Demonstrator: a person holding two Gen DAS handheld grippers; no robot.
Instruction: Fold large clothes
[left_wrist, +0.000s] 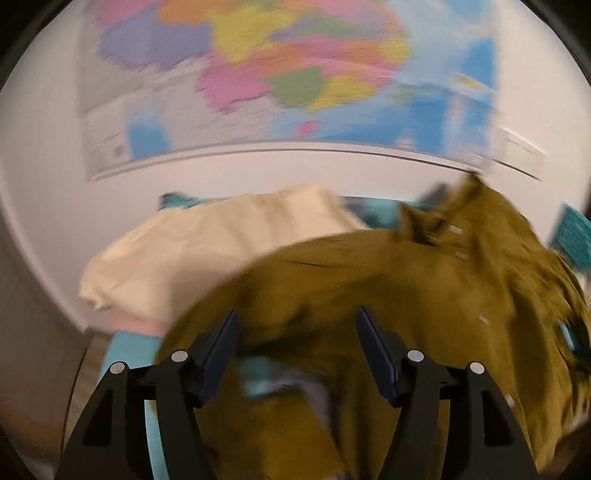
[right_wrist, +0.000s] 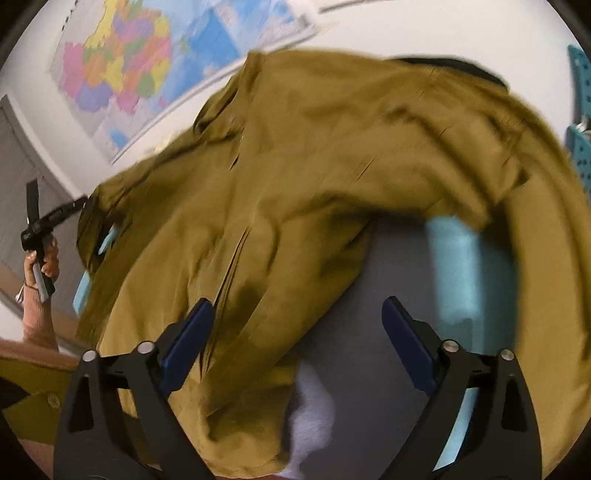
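Observation:
An olive-brown shirt (left_wrist: 388, 295) with small white buttons lies rumpled over the table, blurred by motion. It also fills the right wrist view (right_wrist: 314, 177). My left gripper (left_wrist: 295, 347) is open just above the shirt, nothing between its blue pads. My right gripper (right_wrist: 295, 343) is open over the shirt's lower edge and a grey surface (right_wrist: 362, 295). The left gripper's body shows in the right wrist view at the far left, held in a hand (right_wrist: 40, 236).
A cream garment (left_wrist: 207, 251) lies behind the shirt at the left. A light blue table surface (right_wrist: 469, 266) shows beneath. A coloured map (left_wrist: 280, 74) hangs on the white wall. A teal pegboard (right_wrist: 580, 147) stands at the right edge.

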